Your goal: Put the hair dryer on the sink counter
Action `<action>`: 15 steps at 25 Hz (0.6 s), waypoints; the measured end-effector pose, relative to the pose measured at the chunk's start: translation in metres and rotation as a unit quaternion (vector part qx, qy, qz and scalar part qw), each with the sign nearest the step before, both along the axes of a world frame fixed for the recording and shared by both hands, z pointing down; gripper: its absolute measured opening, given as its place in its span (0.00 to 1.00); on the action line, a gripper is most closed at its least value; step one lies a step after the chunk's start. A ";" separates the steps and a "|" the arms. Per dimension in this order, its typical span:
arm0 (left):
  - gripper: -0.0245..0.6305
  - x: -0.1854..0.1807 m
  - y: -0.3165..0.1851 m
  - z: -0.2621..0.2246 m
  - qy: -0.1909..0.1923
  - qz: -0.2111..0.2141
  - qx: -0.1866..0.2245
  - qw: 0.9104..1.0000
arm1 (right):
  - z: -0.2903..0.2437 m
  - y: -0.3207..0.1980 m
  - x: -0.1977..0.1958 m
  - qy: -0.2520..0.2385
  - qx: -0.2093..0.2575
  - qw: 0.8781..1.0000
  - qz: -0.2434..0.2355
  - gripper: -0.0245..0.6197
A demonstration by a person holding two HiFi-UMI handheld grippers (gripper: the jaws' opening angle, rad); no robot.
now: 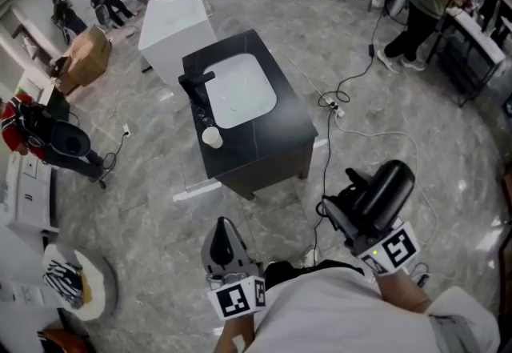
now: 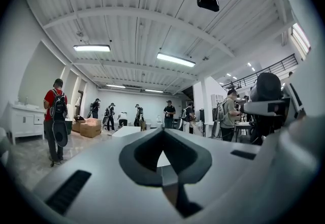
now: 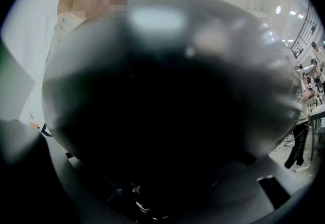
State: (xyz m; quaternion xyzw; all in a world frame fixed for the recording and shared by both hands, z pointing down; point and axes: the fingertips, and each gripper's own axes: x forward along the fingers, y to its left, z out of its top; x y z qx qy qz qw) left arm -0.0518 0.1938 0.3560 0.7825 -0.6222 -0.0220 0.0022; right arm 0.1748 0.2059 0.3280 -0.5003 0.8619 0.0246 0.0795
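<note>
The left hand-held gripper [image 1: 223, 225], below the sink surface [image 1: 292, 115], has its jaws shut tight on nothing. A white cup [image 1: 212, 136] sits on that surface. Down and right of it, the right hand-held gripper [image 1: 360, 207] holds the black hair dryer [image 1: 386, 183], well apart from the top. This looks like the carrying step. Next, the dryer needs to go over a bare spot and be set down softly.

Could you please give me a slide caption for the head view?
Right gripper holds a black hair dryer, short of the dark sink counter.
</note>
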 end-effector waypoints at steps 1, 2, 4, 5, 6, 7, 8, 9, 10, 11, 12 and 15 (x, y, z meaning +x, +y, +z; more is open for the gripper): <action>0.04 0.001 0.000 -0.001 -0.002 -0.002 0.001 1.000 | 0.002 -0.001 0.001 0.000 -0.002 1.000 -0.002 0.47; 0.04 0.001 0.000 -0.001 -0.003 -0.004 0.002 1.000 | 0.003 -0.002 0.002 0.000 -0.003 1.000 -0.004 0.47; 0.04 0.001 0.000 -0.001 -0.004 -0.009 0.002 1.000 | 0.003 -0.003 0.002 -0.002 -0.002 1.000 -0.011 0.47; 0.04 0.001 0.000 -0.001 -0.005 -0.011 0.002 1.000 | 0.003 -0.004 0.001 -0.003 -0.002 1.000 -0.015 0.47; 0.04 0.001 0.000 -0.002 -0.005 -0.014 0.001 1.000 | 0.003 -0.004 0.001 -0.004 -0.001 1.000 -0.019 0.47; 0.04 0.001 0.000 -0.002 -0.005 -0.016 0.002 1.000 | 0.003 -0.003 0.001 -0.004 -0.001 1.000 -0.022 0.47; 0.04 0.001 0.000 -0.003 -0.006 -0.018 0.002 1.000 | 0.003 -0.004 0.002 -0.004 0.000 1.000 -0.023 0.47; 0.04 0.002 0.000 -0.002 -0.006 -0.018 0.002 1.000 | 0.003 -0.004 0.003 -0.005 0.000 1.000 -0.023 0.47; 0.04 0.003 -0.001 -0.001 -0.006 -0.017 0.001 1.000 | 0.003 -0.005 0.004 -0.007 0.001 1.000 -0.023 0.47; 0.04 0.003 -0.002 0.000 -0.005 -0.016 -0.001 1.000 | 0.003 -0.006 0.005 -0.010 0.003 1.000 -0.022 0.47; 0.04 0.004 -0.003 0.002 -0.004 -0.014 -0.003 1.000 | 0.004 -0.007 0.005 -0.013 0.003 1.000 -0.021 0.47; 0.04 0.005 -0.005 0.003 -0.006 -0.011 -0.003 1.000 | 0.006 -0.009 0.006 -0.014 0.000 1.000 -0.020 0.47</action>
